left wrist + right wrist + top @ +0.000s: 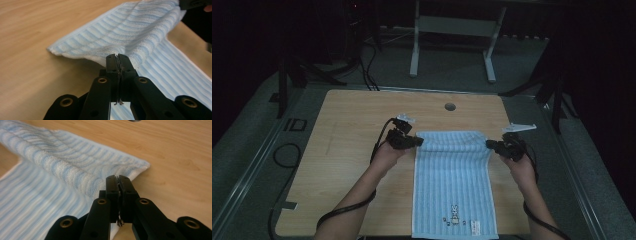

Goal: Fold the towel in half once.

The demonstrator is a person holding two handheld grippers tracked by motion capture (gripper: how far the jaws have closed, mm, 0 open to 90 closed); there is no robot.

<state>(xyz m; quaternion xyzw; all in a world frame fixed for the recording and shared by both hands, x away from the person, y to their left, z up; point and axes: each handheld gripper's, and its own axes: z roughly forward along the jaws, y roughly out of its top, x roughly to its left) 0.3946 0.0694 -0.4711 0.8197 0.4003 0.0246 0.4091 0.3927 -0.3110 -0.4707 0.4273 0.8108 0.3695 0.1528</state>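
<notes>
A light blue striped towel [453,175] lies lengthwise on the wooden table [347,165], a small rabbit picture near its front end. Its far end is raised off the wood and sags between the two grippers. My left gripper [418,141] is shut on the towel's far left corner; in the left gripper view the jaws [117,60] pinch the cloth's edge [130,32]. My right gripper [490,144] is shut on the far right corner, and the right gripper view has its jaws [117,181] clamped on the towel's hem [75,167].
A round cable hole [450,106] sits in the table near its far edge. Black cables trail from both grippers along the person's forearms. Beyond the table stand a white desk frame [452,30] and dark stands on a grey floor.
</notes>
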